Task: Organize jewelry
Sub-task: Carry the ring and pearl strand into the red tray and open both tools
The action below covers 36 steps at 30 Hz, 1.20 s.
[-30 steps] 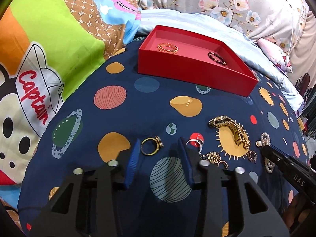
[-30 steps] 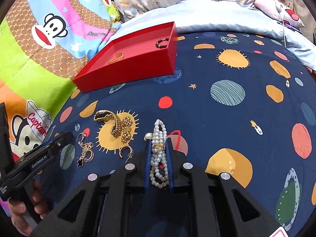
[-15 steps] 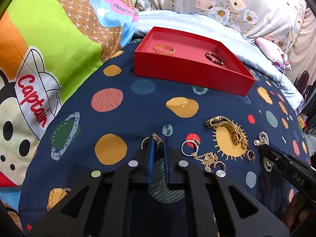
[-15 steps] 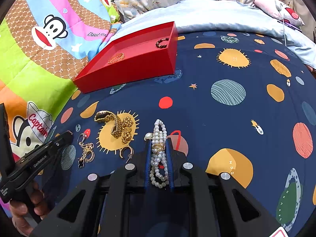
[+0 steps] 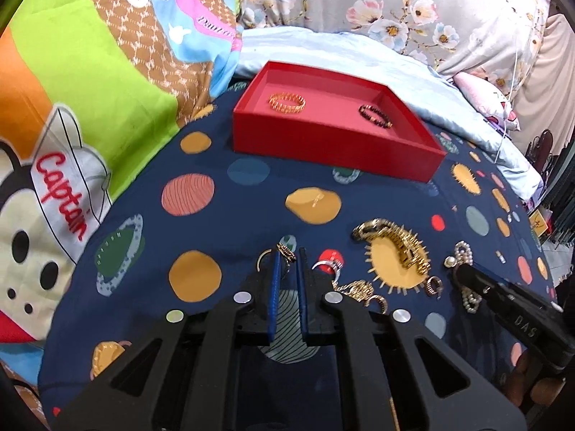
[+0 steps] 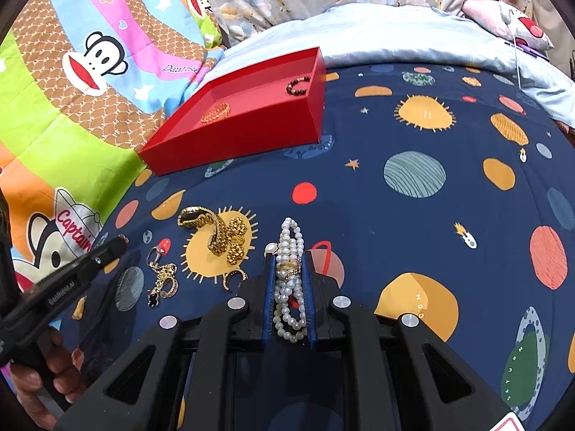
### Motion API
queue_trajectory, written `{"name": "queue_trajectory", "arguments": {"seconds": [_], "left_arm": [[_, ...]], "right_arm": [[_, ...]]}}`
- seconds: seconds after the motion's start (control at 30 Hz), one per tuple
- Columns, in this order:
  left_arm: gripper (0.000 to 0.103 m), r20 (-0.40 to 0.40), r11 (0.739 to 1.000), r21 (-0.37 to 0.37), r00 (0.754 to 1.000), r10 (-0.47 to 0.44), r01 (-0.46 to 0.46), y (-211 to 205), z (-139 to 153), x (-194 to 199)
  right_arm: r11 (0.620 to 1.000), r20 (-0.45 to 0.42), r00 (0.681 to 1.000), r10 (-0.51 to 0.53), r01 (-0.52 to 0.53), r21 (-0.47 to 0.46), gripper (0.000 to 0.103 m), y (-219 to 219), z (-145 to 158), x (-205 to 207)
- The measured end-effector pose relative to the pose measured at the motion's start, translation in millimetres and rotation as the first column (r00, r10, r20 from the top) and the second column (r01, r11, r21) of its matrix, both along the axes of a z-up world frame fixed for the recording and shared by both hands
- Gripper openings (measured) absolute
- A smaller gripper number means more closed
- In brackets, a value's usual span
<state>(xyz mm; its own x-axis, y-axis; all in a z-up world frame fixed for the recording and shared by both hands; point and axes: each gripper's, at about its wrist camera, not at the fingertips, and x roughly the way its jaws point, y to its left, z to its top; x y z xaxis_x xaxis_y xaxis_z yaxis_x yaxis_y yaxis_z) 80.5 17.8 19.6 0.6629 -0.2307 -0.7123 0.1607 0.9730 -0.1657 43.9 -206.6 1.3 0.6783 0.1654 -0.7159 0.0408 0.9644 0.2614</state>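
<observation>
My left gripper is shut on a gold ring with a dark stone top, just above the navy planet-print sheet. My right gripper is shut on a white pearl necklace that lies on the sheet. A red tray stands beyond, holding a gold bracelet and a dark bead bracelet. A gold watch, a silver ring, a gold chain and a small earring lie between the grippers.
A cartoon-print quilt lies to the left. A light blue sheet and floral pillows lie behind the tray. The tray also shows in the right wrist view, as does the watch.
My left gripper closed from wide open onto the gold ring and lifted slightly toward the tray. My right gripper stayed shut on the pearl necklace.
</observation>
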Motion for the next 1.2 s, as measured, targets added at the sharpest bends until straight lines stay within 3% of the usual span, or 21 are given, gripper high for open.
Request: {"name": "queue_trajectory", "arguments": {"seconds": [0.17,0.33,0.5,0.63,0.87,1.2], "left_arm": [[0.008,0.043,1.000,0.008,0.999,-0.015,0.015,-1.4,20.3,3.5],[0.008,0.081,1.000,0.003,0.996,-0.028,0.028,-6.7,39.3,16.6],[0.008,0.134,0.998,0.018,0.989,-0.065,0.063,-19.0,60.7,40.5],[0.008,0.153,0.997,0.018,0.985,-0.077,0.075,-28.2,70.5,74.1],[0.008,0.146,0.997,0.017,0.987,-0.074,0.072,-38.9,65.5,133.5],[0.008,0.073,0.999,-0.007,0.996,-0.049,0.050,-41.9,35.4,177.6]], "right_arm": [[1.000,0.037,0.999,0.017,-0.018,0.015,0.013,0.7,15.4,-0.5],[0.999,0.112,0.993,0.036,-0.037,0.012,0.013,-0.5,52.7,15.4],[0.997,0.168,0.984,0.063,-0.068,0.028,0.013,-5.1,84.4,49.3],[0.998,0.193,0.979,0.067,-0.065,-0.016,0.013,-6.7,97.1,85.0],[0.997,0.140,0.987,0.078,-0.075,-0.028,0.013,-5.6,83.4,152.3],[0.995,0.062,0.994,0.087,-0.083,-0.063,0.013,0.5,46.7,194.9]]}}
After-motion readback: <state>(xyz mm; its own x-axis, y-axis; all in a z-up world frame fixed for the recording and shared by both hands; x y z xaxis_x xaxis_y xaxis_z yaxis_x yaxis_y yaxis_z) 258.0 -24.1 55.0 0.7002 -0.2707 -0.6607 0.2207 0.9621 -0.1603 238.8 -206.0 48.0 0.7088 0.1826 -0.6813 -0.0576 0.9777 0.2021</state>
